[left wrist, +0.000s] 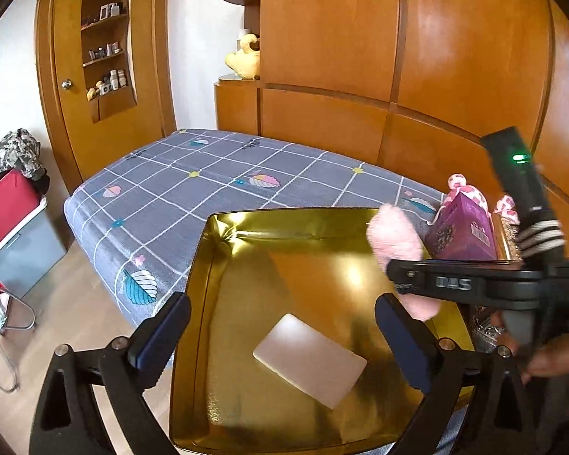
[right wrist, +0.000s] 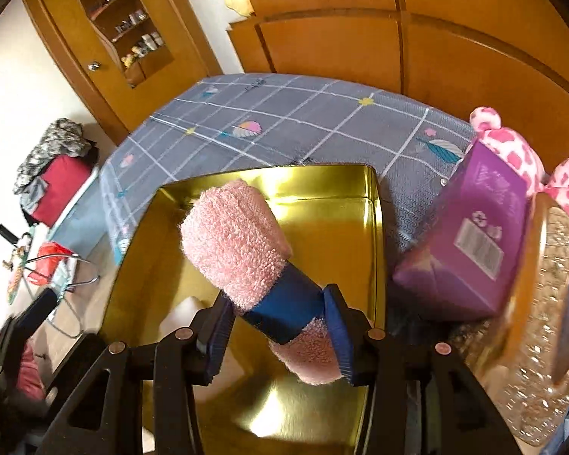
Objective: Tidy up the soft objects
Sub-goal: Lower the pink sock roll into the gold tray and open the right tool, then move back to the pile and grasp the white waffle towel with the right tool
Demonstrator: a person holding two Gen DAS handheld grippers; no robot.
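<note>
A gold tin box lies open on the bed, also in the right wrist view. A pale flat card lies on its floor. My right gripper is shut on a rolled pink towel with a blue band, held above the tin; the towel and right gripper show in the left wrist view at the tin's right side. My left gripper is open and empty, its fingers spread over the tin's near part.
A purple box, a pink-spotted plush and a glittery gold object sit right of the tin. The bed has a grey checked sheet. Wooden headboard and wardrobe behind. Clothes pile and bins at left.
</note>
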